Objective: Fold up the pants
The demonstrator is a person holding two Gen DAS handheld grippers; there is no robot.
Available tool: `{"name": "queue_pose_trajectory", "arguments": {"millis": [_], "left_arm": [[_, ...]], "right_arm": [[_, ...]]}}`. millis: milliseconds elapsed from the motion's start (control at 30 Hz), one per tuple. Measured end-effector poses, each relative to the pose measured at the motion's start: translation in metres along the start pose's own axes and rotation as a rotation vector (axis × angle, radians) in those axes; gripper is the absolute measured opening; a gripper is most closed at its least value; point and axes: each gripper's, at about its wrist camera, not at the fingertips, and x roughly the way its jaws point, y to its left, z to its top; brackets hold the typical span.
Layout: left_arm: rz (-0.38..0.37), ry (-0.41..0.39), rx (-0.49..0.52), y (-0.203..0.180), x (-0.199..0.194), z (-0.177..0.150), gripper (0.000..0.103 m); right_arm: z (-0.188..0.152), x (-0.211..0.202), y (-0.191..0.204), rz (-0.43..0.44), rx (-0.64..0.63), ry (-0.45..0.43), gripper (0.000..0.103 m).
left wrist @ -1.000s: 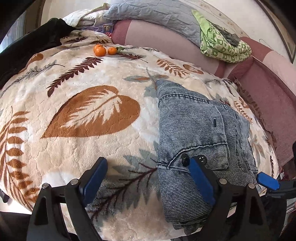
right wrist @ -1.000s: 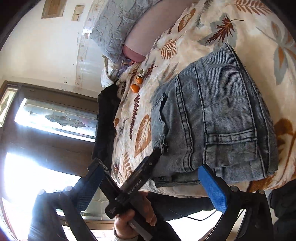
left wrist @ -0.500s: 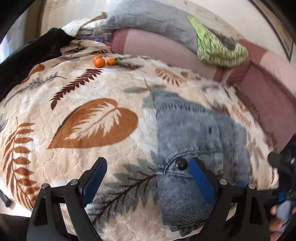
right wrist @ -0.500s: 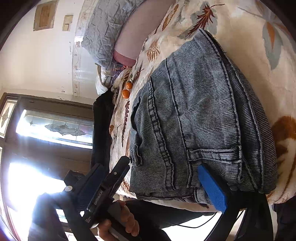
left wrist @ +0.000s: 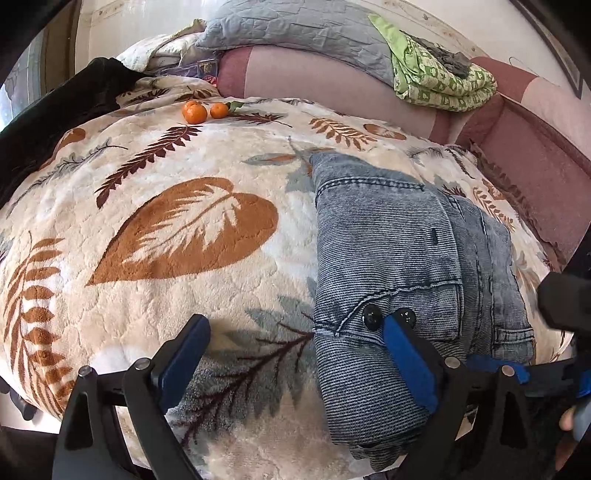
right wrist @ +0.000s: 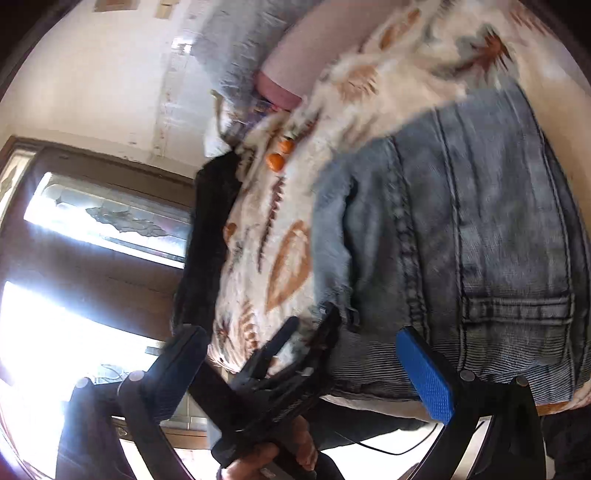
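Since the pants (left wrist: 402, 266) lie folded on the bed's leaf blanket (left wrist: 177, 229), expect thick, heavy, limp denim; grab the stiff waistband; left gripper (left wrist: 295, 354) and right gripper (right wrist: 306, 369) jaws open, empty

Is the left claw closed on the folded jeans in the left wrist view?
No, the left claw is open, over the jeans.

Leaf-print blanket (left wrist: 155, 177), three oranges (left wrist: 201, 110), grey pillow (left wrist: 295, 33), green folded cloth (left wrist: 439, 79), window (right wrist: 103, 225)
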Motion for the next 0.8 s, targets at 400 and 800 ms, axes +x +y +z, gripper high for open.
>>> {"name": "queue_pose_trajectory", "arguments": {"millis": [400,800], "left_arm": [[-0.002,0.003,-0.044,0.004,0.001,0.001,0.099],[-0.005,-0.002,-0.042,0.005,0.000,-0.001,0.100]], "right_arm": [[0.013,-0.038,0.035,0.005,-0.095,-0.103,0.103],[0.007,-0.011,0.024,-0.061,-0.081,-0.048,0.103]]}}
